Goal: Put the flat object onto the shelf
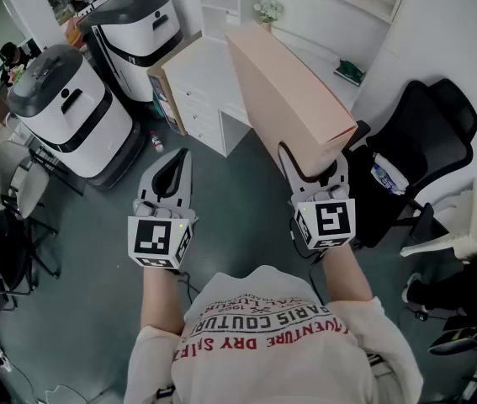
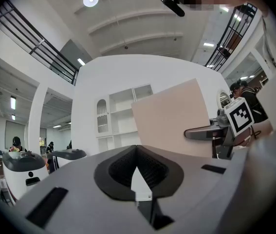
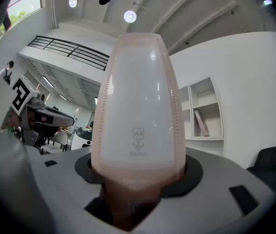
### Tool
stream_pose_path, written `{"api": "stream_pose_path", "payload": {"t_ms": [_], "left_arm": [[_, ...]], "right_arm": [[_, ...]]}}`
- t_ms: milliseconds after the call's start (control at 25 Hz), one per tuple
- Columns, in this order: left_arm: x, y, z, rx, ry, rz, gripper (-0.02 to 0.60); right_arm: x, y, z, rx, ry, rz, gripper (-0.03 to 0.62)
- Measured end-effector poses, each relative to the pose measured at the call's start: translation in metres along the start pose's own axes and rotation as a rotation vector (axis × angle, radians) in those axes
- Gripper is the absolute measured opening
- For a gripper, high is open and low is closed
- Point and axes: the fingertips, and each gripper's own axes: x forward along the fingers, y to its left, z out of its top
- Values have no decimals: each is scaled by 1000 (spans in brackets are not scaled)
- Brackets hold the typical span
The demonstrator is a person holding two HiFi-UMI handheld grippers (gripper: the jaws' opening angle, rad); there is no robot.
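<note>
The flat object is a pale pink file case (image 1: 284, 91), held on edge and pointing away from me. My right gripper (image 1: 314, 171) is shut on its near end. In the right gripper view the case (image 3: 138, 111) rises from between the jaws and fills the middle of the picture. My left gripper (image 1: 175, 165) hangs to the left of the case, shut, with nothing in it; its pads (image 2: 147, 167) meet. From the left gripper view the case (image 2: 174, 121) shows as a broad pink sheet. A white shelf unit (image 3: 203, 113) stands against the far wall, also visible as the shelf unit (image 2: 120, 118).
Two white round machines with dark lids (image 1: 66, 112) (image 1: 133, 28) stand at the left. A white drawer cabinet (image 1: 200, 91) is ahead, with a small bottle (image 1: 156, 141) on the floor by it. A black office chair (image 1: 423, 133) is at the right.
</note>
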Motion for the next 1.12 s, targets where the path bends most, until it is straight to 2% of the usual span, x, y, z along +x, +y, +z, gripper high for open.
{"api": "stream_pose_path", "payload": {"t_ms": [280, 560, 880, 1120], "left_arm": [[-3, 2, -6, -14, 10, -4, 11], [-16, 14, -16, -22, 11, -27, 11], [-35, 61, -37, -33, 29, -27, 11], [-12, 97, -60, -52, 46, 2, 11]], "right_arm": [[-4, 1, -4, -1, 18, -7, 288], [-3, 23, -8, 19, 33, -18, 294], [24, 58, -18, 36, 62, -44, 295], [71, 62, -36, 53, 83, -36, 295]]}}
